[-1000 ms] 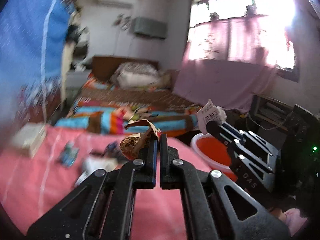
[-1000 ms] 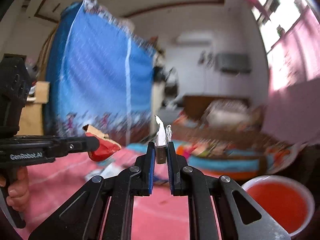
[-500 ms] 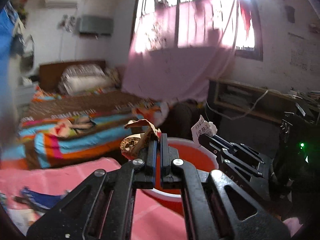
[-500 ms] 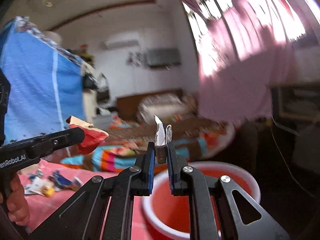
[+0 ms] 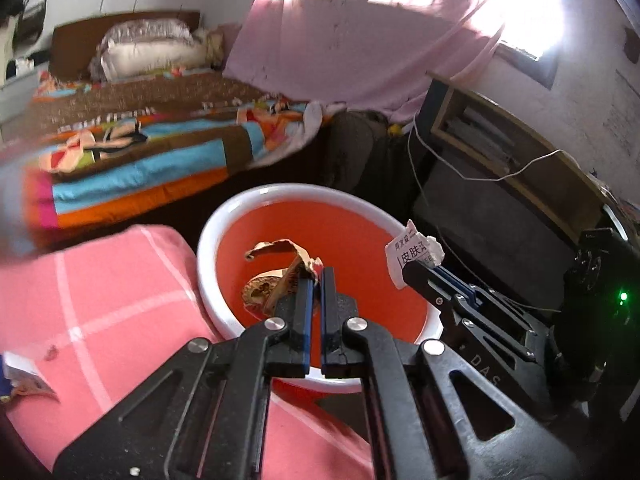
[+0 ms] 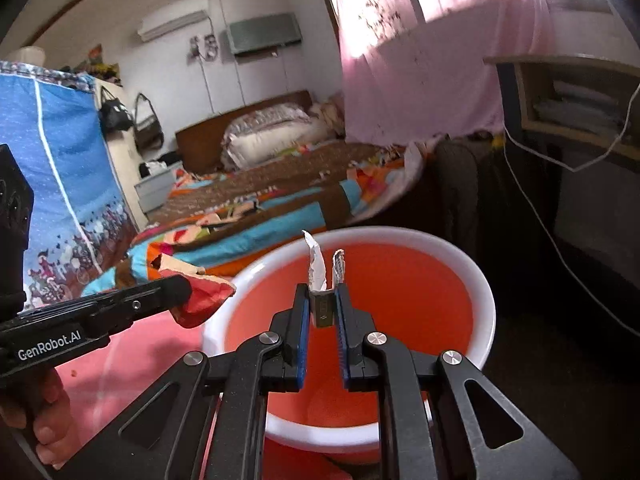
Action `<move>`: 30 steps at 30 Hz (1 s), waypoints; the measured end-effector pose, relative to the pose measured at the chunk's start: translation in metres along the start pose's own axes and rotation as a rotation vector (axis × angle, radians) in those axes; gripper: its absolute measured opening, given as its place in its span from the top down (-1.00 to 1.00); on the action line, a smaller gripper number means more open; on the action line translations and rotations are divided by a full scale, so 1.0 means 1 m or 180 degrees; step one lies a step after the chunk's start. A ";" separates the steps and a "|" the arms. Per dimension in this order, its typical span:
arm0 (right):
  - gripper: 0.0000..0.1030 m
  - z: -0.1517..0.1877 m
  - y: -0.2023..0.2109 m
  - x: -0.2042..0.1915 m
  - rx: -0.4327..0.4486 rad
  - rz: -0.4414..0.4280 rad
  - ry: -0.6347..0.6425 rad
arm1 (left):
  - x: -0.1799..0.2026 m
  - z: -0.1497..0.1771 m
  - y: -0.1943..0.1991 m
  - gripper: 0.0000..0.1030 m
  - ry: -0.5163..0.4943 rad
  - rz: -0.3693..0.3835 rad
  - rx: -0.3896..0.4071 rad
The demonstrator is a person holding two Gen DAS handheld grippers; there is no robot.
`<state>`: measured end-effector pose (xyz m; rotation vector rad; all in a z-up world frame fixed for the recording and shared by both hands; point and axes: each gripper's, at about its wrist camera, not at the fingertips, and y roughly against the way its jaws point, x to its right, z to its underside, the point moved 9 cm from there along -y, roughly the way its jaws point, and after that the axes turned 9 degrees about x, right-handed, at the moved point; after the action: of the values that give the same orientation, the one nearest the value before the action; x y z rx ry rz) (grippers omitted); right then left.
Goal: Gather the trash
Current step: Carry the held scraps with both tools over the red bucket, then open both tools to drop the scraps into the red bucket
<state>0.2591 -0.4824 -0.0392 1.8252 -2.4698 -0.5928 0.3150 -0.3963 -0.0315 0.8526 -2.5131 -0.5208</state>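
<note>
A red bin with a white rim [image 5: 280,192] stands beside the pink-covered table; it also shows in the right wrist view [image 6: 460,252]. My left gripper [image 5: 316,276] is shut on a torn brown and red wrapper [image 5: 276,276] and holds it over the bin; the wrapper shows red in the right wrist view [image 6: 204,292]. My right gripper [image 6: 323,292] is shut on a small white paper packet [image 6: 318,272] above the bin; in the left wrist view the packet [image 5: 412,252] shows printed text.
A pink checked cloth [image 5: 100,300] covers the table left of the bin. Scraps lie at its left edge [image 5: 24,380]. A bed with a striped blanket [image 5: 140,148] lies behind. A dark shelf unit [image 5: 500,148] with a white cable stands to the right.
Both grippers have swung right from the table to above the red bin, each still holding its piece of trash. The view now tilts down into the bin.
</note>
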 end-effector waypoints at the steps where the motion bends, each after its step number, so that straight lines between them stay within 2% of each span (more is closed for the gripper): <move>1: 0.80 0.002 -0.001 0.002 -0.0036 0.0008 -0.0026 | 0.000 0.001 -0.002 0.81 0.0029 -0.0009 -0.0037; 5: 0.79 0.007 -0.003 0.005 -0.0148 0.0038 -0.0083 | -0.003 0.006 -0.010 0.75 0.0080 -0.0055 -0.0154; 9: 0.78 0.010 -0.004 0.009 -0.0238 0.0066 -0.0113 | -0.005 0.008 -0.011 0.31 0.0105 -0.0101 -0.0166; 10: 0.77 0.011 -0.004 0.011 -0.0244 0.0065 -0.0126 | -0.006 0.008 -0.010 0.25 0.0126 -0.0101 -0.0151; 15: 0.69 0.012 -0.003 0.016 -0.0283 0.0072 -0.0178 | -0.010 0.008 -0.002 0.17 0.0150 -0.0215 -0.0096; 16: 0.55 0.012 -0.002 0.016 -0.0280 0.0074 -0.0183 | -0.011 0.007 0.001 0.12 0.0147 -0.0246 -0.0070; 17: 0.30 0.011 -0.002 0.017 -0.0271 0.0073 -0.0193 | -0.013 0.006 0.005 0.09 0.0148 -0.0278 -0.0046; 19: 0.07 0.008 -0.001 0.017 -0.0230 0.0056 -0.0241 | -0.018 0.004 0.013 -0.04 0.0175 -0.0349 0.0008; 22: 0.06 0.003 0.003 0.015 -0.0159 0.0040 -0.0268 | -0.029 0.003 0.030 -0.24 0.0262 -0.0468 0.0107; 24: -0.08 0.000 0.007 0.010 -0.0098 0.0031 -0.0243 | -0.037 0.002 0.046 -0.40 0.0299 -0.0587 0.0212; 26: -0.70 -0.006 0.012 0.002 0.0008 -0.0029 -0.0228 | -0.045 0.000 0.062 -0.63 0.0308 -0.0734 0.0332; 27: -0.73 -0.010 0.017 -0.005 0.0096 -0.0089 -0.0231 | -0.050 -0.001 0.074 -0.77 0.0306 -0.0836 0.0433; 30: -0.77 -0.022 0.030 -0.021 0.0312 -0.0218 -0.0208 | -0.063 -0.002 0.104 -0.97 0.0277 -0.1079 0.0669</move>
<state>0.2434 -0.4620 -0.0050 1.9633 -2.5296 -0.5523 0.3118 -0.2793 0.0025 1.3642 -2.3826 -0.3168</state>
